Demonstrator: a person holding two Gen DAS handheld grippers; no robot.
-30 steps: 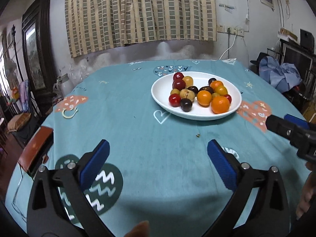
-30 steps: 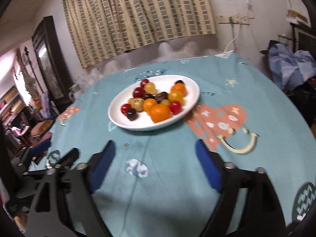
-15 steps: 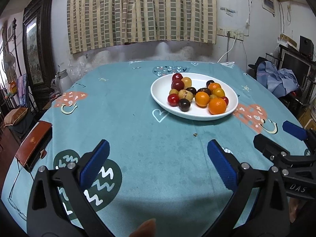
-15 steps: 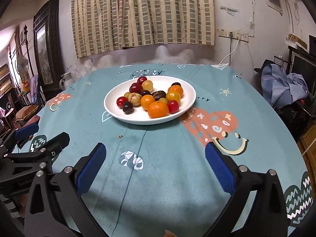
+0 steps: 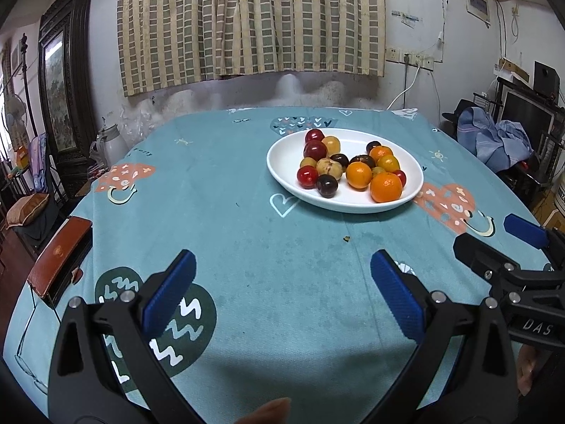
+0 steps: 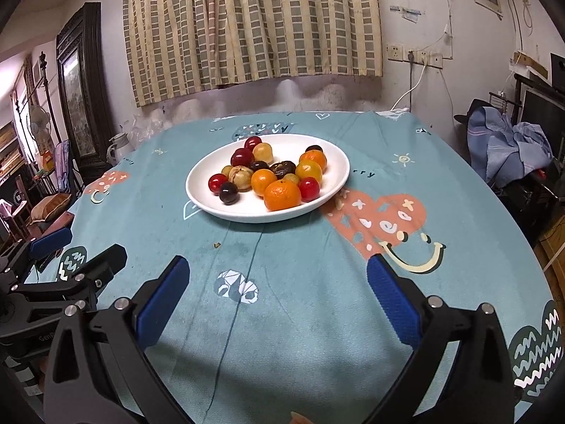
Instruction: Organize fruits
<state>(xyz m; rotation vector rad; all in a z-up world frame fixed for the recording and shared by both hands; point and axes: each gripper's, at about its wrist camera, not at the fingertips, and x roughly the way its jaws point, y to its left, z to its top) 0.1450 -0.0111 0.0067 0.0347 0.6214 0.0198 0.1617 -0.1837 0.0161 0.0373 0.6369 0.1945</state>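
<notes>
While the white plate (image 5: 282, 173) is sitting on the far half of the tabletop (image 5: 247, 247), it is carrying the fruits (image 5: 353, 169): oranges, red and dark cherries and some yellowish ones, heaped together. The left gripper (image 5: 282, 289) is hovering over the teal cloth near the front edge, jaws spreading wide with nothing between them. The right gripper (image 6: 279, 291) is hanging just beside it, having just been opening, its blue pads (image 6: 392, 300) standing wide and gripping nothing. Both are pointing toward the plate, well apart from it.
</notes>
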